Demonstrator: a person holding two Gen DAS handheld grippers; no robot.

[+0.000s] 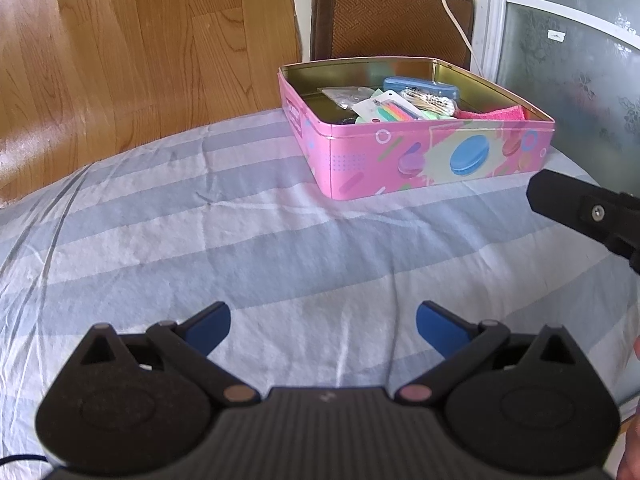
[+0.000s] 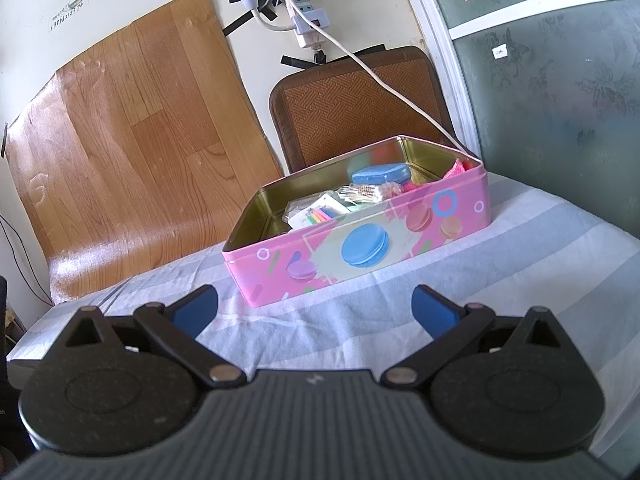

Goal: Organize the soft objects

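Observation:
A pink macaron-print tin (image 1: 420,152) stands open on the striped bed sheet; it also shows in the right wrist view (image 2: 360,256). Inside lie a folded pink cloth (image 1: 496,114) (image 2: 460,168), a blue case (image 1: 420,86) (image 2: 380,174), a bag of cotton swabs (image 1: 430,102) (image 2: 368,192) and small packets. My left gripper (image 1: 323,330) is open and empty, low over the sheet in front of the tin. My right gripper (image 2: 316,312) is open and empty, near the tin's front wall. Part of the right gripper's body (image 1: 584,208) shows at the right edge of the left wrist view.
The blue and white striped sheet (image 1: 200,240) covers the bed. A brown woven cushion (image 2: 360,104) leans on the wall behind the tin, with a white cable (image 2: 392,88) and power strip (image 2: 306,16) above. A wood-grain sheet (image 2: 140,140) covers the wall on the left. A frosted glass door (image 2: 560,100) stands on the right.

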